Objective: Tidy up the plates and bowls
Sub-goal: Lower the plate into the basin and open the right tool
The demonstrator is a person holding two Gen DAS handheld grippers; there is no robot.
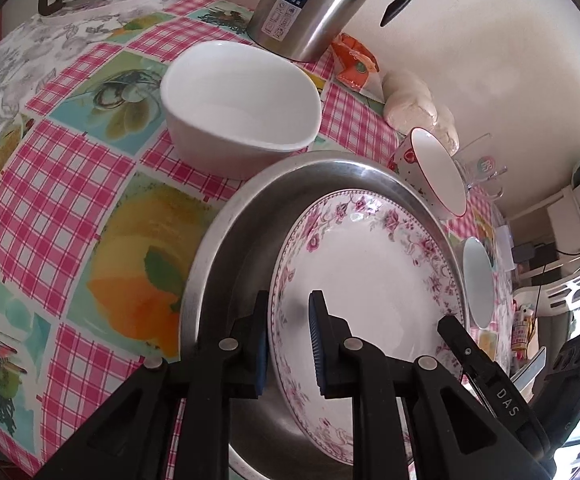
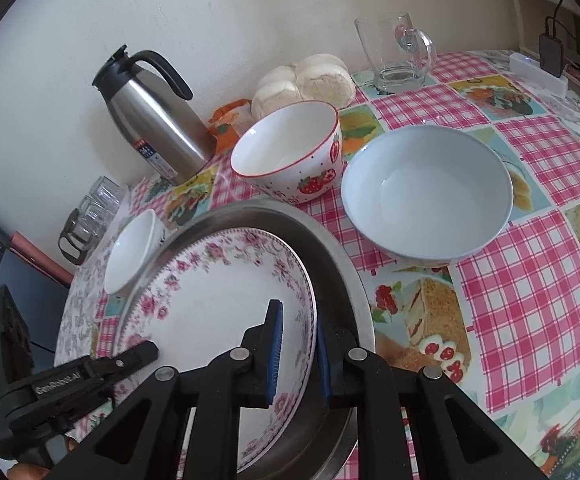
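Both tongs are straddling opposite rims of the floral plate, which is lying inside the steel tray on the surface: the left tongs and right tongs are each partly open, not visibly clamping. If the pads are closing unevenly, the glazed plate is likely slipping and clattering against the tray, or tipping toward the strawberry bowl.

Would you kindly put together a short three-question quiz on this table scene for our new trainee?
1. True or false: the floral plate lies inside the steel tray.
2. Which bowl stands nearest the steel jug?
A. the strawberry bowl
B. the pale blue bowl
3. Fill in: the left gripper and the right gripper each straddle the rim of the ____.

Key
1. True.
2. A.
3. Floral plate: each gripper has one finger on either side of its rim, though whether the pads press it is unclear.
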